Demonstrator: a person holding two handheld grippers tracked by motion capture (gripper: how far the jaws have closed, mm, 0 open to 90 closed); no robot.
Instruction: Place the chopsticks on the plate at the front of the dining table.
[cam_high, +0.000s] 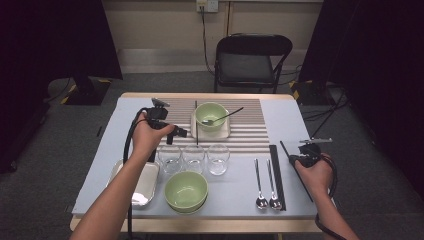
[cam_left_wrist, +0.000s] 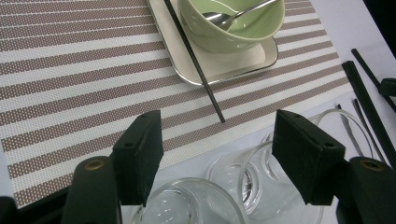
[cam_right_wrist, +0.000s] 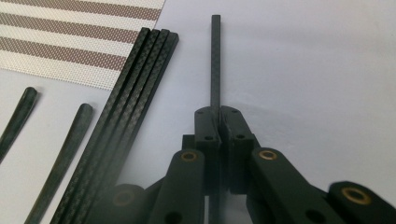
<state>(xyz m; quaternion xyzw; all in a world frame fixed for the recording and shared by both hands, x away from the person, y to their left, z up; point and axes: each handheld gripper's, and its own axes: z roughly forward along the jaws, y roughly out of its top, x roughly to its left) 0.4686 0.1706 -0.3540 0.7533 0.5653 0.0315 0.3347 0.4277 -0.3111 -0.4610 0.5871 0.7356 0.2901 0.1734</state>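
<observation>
1. Right gripper: jaws pinched tight on a single black chopstick. The stick runs forward out of the jaws and also back between them. In the high view this chopstick lies diagonal at the right edge of the surface, held in the right gripper just right of the chopstick bundle.
2. Chopstick bundle: four or so black sticks packed side by side, flat on the surface, just left of the held chopstick and apart from it. Two spoon handles lie further left.
3. Left gripper: jaws wide apart, nothing between the pads. It hovers over the near edge of the striped placemat, above the glasses.
4. Another black chopstick rests slanted across the cream plate, tip on the placemat ahead of the left gripper.
5. Green bowl sits on that plate with a spoon inside.
6. High view: three glasses in a row, second green bowl near the front edge, metal tray to its left, two spoons beside the bundle.
</observation>
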